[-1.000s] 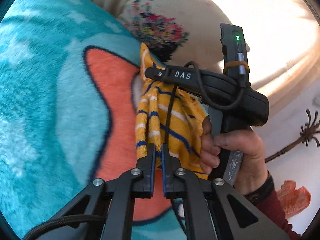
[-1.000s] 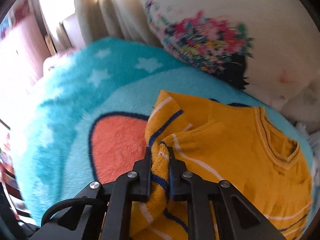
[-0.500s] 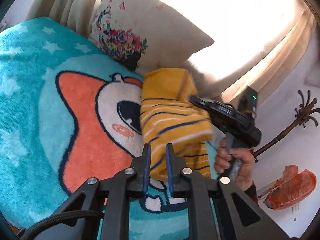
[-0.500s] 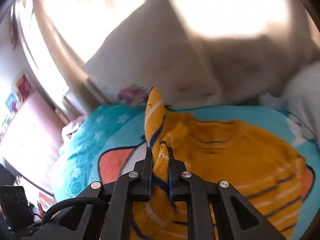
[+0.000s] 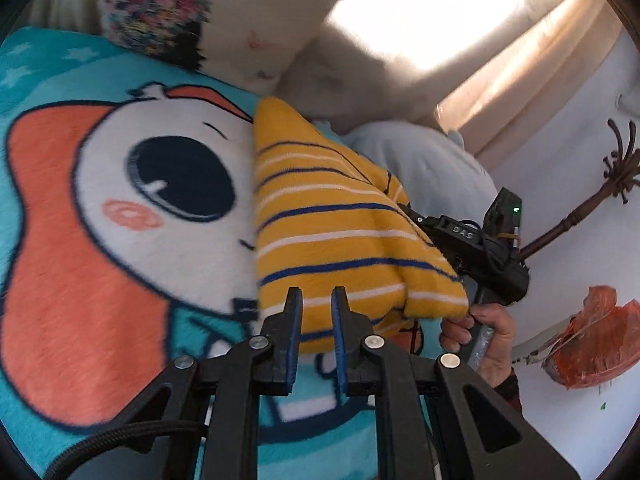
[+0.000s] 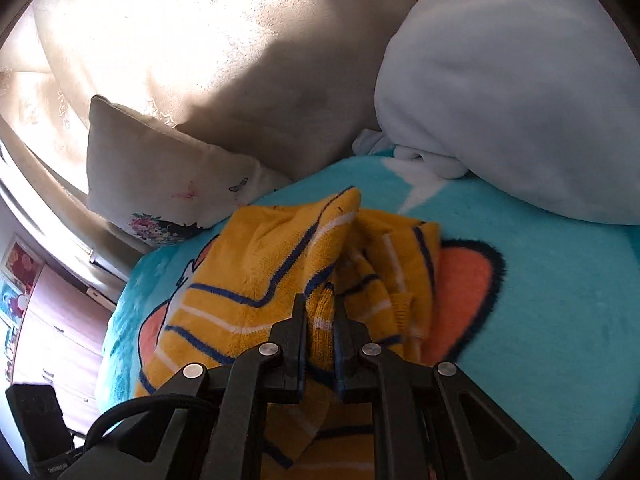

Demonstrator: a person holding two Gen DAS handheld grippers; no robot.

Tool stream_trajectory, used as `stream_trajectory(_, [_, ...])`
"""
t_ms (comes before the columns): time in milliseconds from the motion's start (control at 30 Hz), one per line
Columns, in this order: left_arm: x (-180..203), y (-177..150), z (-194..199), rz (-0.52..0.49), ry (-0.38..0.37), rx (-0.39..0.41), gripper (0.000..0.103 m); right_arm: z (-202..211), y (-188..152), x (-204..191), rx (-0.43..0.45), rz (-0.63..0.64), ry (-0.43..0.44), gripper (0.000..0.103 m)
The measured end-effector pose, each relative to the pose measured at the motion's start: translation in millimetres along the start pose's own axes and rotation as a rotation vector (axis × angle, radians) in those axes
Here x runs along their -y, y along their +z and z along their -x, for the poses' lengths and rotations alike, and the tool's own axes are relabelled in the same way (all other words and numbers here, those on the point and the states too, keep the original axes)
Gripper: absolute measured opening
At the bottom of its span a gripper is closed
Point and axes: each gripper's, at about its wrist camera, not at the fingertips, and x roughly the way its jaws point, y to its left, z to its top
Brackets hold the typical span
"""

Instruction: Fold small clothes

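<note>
The blanket (image 5: 120, 264), teal with an orange and white cartoon face, covers the bed on the left. On its right half lies the sweater (image 5: 332, 240), yellow with blue and white stripes, partly doubled over on itself.

The left gripper (image 5: 316, 308) pinches the sweater's near hem; its jaws stand nearly closed with the knit filling the gap between them. Right of the sweater sits the right gripper (image 5: 472, 248), gripped by a hand (image 5: 484, 332) below it. In its own view the right gripper (image 6: 320, 320) clamps a bunched ridge of yellow knit; its jaws have just been opening a little, yet cloth is between them and the pads press on it.

My judgement: the fold is about midway. 1 layer appears to be drawn across the body, but the cloth is rumpled, with loose folds showing in the right view, and it is not yet laid flat or released. Smoothing, any last fold and letting go remain. A cushion (image 6: 172, 184) and a pale bundle (image 6: 508, 92) lie beyond.
</note>
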Motion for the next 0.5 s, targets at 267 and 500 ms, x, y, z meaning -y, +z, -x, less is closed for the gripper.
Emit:
stream_trajectory(267, [4.4, 2.8, -43.2, -0.028, 0.061, -0.055, 0.016, 46.2, -28.9, -2.2, 0.032, -0.053, 0.143, 0.061])
stream_trajectory(500, [4.5, -6.4, -28.0, -0.012, 0.061, -0.041, 0.018, 43.9, -55.7, -47.9, 0.038, 0.1, 0.168, 0.061])
